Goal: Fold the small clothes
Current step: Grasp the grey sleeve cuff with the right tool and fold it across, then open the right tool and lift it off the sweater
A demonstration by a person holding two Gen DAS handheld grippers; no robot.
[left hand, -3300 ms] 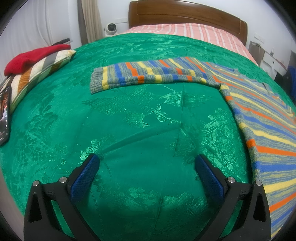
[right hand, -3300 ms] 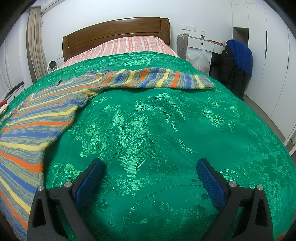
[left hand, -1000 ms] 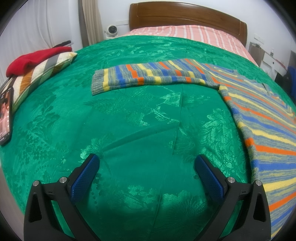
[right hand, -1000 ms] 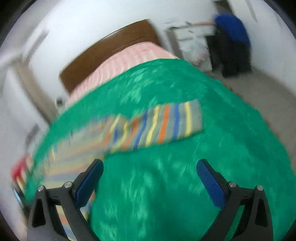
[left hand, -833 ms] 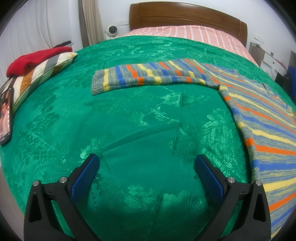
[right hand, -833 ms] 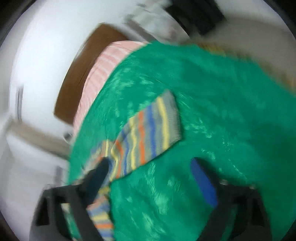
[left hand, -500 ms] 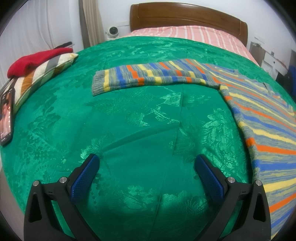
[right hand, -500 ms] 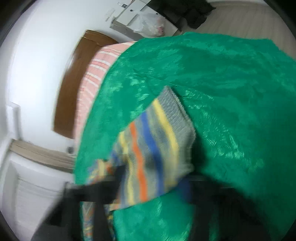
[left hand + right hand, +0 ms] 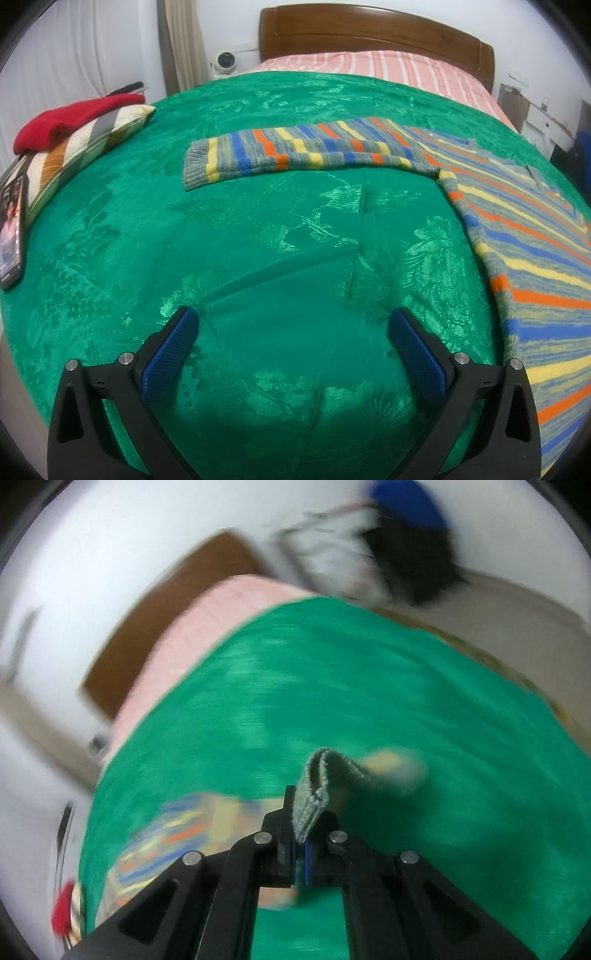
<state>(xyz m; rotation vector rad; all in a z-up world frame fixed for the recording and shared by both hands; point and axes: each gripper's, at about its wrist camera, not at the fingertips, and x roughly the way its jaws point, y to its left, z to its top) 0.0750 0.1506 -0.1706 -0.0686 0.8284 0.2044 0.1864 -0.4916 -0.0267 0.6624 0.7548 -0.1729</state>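
Observation:
A striped sweater (image 9: 524, 236) in grey, blue, yellow and orange lies flat on the green bedspread (image 9: 280, 266), its left sleeve (image 9: 295, 155) stretched out sideways. My left gripper (image 9: 293, 339) hangs open over bare bedspread, well short of that sleeve. In the blurred right wrist view, my right gripper (image 9: 303, 834) is shut on the grey ribbed cuff (image 9: 314, 790) of the other sleeve, which curls up and over from the jaws. The rest of the sweater (image 9: 166, 838) shows blurred at lower left.
A striped pillow (image 9: 81, 147) with a red garment (image 9: 70, 118) on it lies at the bed's left edge, a phone (image 9: 11, 229) beside it. The wooden headboard (image 9: 369, 37) and pink striped sheet (image 9: 369, 66) are at the far end. A desk and dark coat (image 9: 406, 561) stand right of the bed.
My right gripper swept onto the right sleeve's end, shut on its grey cuff and lifted it off the bedspread. My left gripper stayed still and open.

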